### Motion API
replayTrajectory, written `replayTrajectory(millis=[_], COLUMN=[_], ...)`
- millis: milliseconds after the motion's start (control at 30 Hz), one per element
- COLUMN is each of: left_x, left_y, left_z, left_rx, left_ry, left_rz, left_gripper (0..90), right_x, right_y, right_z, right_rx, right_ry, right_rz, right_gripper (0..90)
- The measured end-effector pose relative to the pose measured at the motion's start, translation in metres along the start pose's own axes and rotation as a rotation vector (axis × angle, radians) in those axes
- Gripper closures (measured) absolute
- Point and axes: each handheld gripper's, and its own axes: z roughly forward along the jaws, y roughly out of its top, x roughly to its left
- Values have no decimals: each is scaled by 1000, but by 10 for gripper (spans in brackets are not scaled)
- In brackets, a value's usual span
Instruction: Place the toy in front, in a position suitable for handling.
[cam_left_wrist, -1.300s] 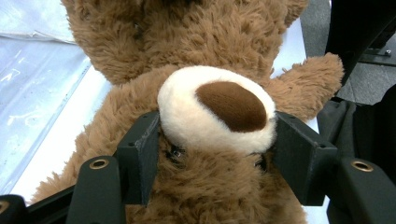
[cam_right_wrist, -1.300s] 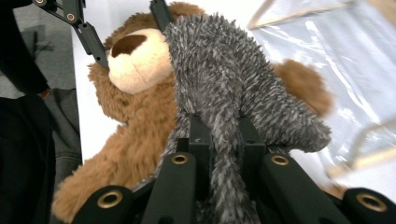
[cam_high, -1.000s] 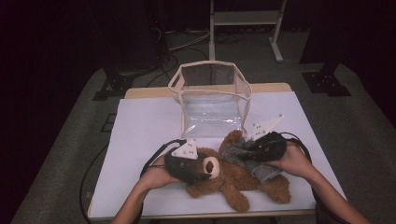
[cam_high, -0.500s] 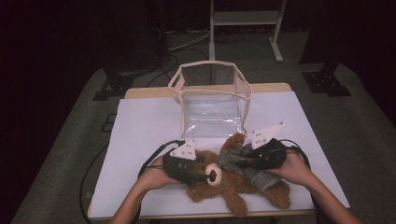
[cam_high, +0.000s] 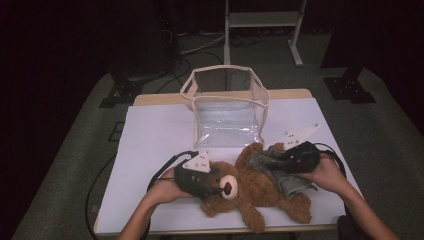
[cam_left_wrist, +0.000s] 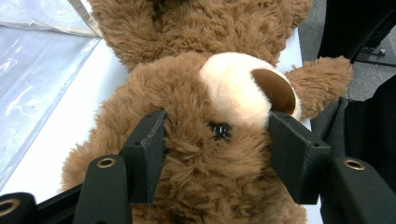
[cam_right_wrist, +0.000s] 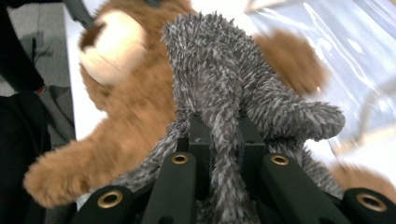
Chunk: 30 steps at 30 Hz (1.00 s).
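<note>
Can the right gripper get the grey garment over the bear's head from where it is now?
Probably not yet: the left gripper clamps the teddy bear's head, blocking the grey garment pinched in the right gripper.

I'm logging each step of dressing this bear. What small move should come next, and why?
Probably draw the grey fuzzy garment further along the teddy bear: the right gripper is pinched shut on it, while the left gripper, jaws just closing, brackets the bear's head to steady it.

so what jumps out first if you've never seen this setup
A brown teddy bear lies on its back at the near edge of the white table, its head clamped in the left gripper. The right gripper pinches a grey furry garment on its body. Behind stands a clear bag.
</note>
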Motion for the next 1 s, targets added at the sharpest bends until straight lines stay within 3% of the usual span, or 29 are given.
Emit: replayTrajectory(millis=[100,200,300,433,533,700,900,1000], left_x=[1,8,10,8,8,6,6,7], left_y=[4,7,10,7,5,8,8,7], left_z=[-6,-17,-18,-7,-5,-3,-2,-2], left_rx=[2,-57,-32,19,19,51,47,47], left_ry=[13,8,32,23,12,15,8,9], left_rz=[12,-17,-25,-15,-15,10,9,15], left_gripper=[383,396,403,403,414,423,424,424], right_x=[-6,-7,-4,0,2,6,2,-1], right_y=[-15,-28,-31,-33,-32,-8,25,37], right_z=[-5,-7,-8,-8,-10,-12,4,17], right_rx=[-6,-34,-45,-36,-31,-14,-32,-7], right_ry=[-1,21,34,39,40,-3,10,25], right_rz=[54,83,86,80,73,4,-51,-63], right_gripper=[800,800,800,800,799,799,799,798])
